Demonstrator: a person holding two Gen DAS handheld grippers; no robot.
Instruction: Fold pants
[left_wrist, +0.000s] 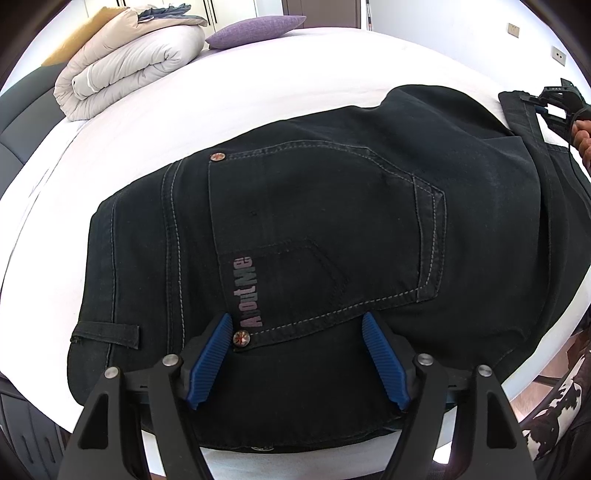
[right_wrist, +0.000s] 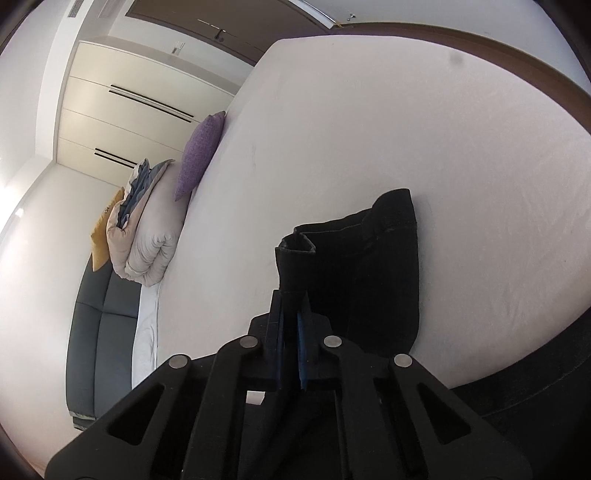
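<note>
- Your left gripper (left_wrist: 297, 325) hovers just over the seat of the pants (left_wrist: 332, 221), blue pads spread wide apart, nothing between them; whether the tips touch the cloth cannot be told.
- Pants: black denim with pale contrast stitching, back pocket (left_wrist: 325, 236) up, "AboutMe" print along the pocket edge, copper rivets at its corners, one belt loop at the waistband side.
- They lie flat on the white bed (left_wrist: 258, 92), near its front edge, waist end under your left gripper.
- Long axis runs left to right in the left wrist view, legs leading off to the right.
- Your right gripper (right_wrist: 290, 314) has its jaws pressed together on the hem end of a leg; the cuff stands lifted above the sheet.
- Farther off: rolled duvet (left_wrist: 129, 62), purple cushion (left_wrist: 255, 31), pale wardrobe (right_wrist: 122, 107).
</note>
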